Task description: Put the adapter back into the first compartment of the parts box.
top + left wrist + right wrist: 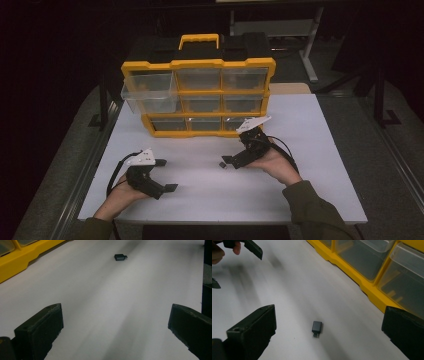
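Reaching with our right gripper [328,330], jaws spread wide and empty, we straddle the small black adapter [316,328] lying on the white table [310,165]; next we should lower and close. Our left gripper [167,175] waits open, empty.

The small adapter [223,164] lies on the table [320,150] before the drawer organizer [198,97], well apart from it.

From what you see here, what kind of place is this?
Probably a workshop or lab bench in a dark room: a white table holds a yellow parts organizer with clear drawers, and a small black adapter lies on it. Metal stands rise behind.
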Available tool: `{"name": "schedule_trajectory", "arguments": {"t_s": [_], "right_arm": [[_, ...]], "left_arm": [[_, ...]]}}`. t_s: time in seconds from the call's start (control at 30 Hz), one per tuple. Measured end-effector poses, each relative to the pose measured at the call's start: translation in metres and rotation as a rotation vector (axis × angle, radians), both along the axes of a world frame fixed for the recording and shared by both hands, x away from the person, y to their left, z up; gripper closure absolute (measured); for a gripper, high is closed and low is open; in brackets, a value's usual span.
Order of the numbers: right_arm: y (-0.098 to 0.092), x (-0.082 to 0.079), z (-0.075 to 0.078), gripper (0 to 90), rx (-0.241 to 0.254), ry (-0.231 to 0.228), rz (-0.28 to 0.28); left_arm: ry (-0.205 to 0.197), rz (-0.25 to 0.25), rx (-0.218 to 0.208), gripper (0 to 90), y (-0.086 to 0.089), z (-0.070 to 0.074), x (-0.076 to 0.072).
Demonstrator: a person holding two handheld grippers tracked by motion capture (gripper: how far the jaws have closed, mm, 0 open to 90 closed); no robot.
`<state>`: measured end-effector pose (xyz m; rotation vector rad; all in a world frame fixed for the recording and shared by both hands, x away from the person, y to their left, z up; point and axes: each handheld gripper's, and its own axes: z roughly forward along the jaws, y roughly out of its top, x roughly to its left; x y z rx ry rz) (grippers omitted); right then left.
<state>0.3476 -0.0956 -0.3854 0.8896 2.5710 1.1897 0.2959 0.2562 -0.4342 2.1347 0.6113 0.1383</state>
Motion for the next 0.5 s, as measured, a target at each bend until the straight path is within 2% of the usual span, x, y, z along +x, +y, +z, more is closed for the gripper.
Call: {"name": "schedule_trajectory", "arguments": {"t_s": [0.5], "right_arm": [[0.015,0.011,0.001,0.0,0.002,0.004,0.025]], "left_arm": [[0.002,0.000,-0.006,0.0,0.000,0.000,0.000]]}}
